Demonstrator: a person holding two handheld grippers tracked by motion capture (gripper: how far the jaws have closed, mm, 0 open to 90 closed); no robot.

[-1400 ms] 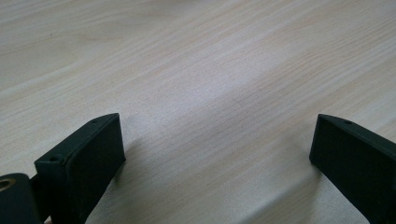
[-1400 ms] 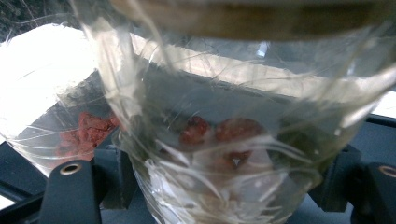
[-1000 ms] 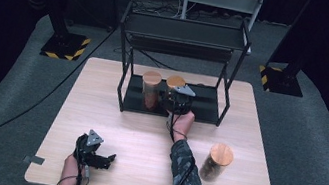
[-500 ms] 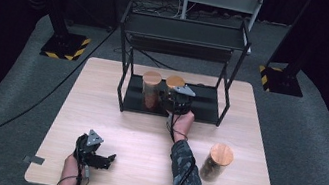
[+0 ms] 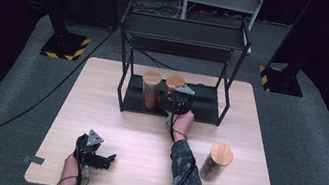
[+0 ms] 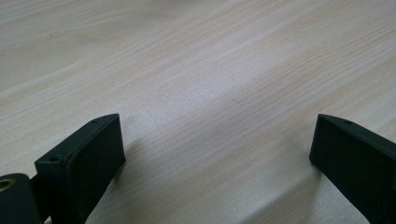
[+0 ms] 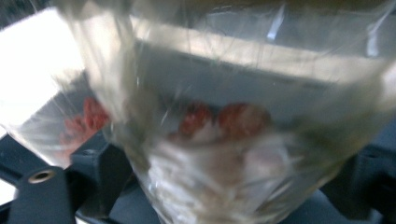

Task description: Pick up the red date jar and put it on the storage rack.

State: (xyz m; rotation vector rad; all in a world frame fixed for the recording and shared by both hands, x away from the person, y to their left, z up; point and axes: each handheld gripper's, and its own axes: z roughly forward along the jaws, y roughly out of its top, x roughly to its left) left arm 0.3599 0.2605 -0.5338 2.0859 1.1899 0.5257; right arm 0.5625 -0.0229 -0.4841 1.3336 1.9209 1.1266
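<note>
A clear jar with a wooden lid (image 5: 175, 81) stands on the lower shelf of a black rack (image 5: 205, 110), right beside a similar jar (image 5: 150, 87). My right gripper (image 5: 175, 98) reaches in from the front, and its jaws sit against both sides of this jar. Up close, the jar (image 7: 224, 140) holds pale and red contents and lies between the jaws of my right gripper (image 7: 229, 182). My left gripper (image 5: 108, 159) rests low on the table near the front left. In its own view the left gripper (image 6: 217, 149) is open over bare wood.
A third wooden-lidded jar (image 5: 218, 161) stands on the wooden table (image 5: 145, 135) at the front right, near the right forearm. The rack has an upper shelf (image 5: 183, 30) overhead and thin uprights (image 5: 123, 85) at its corners. Dark floor surrounds the table.
</note>
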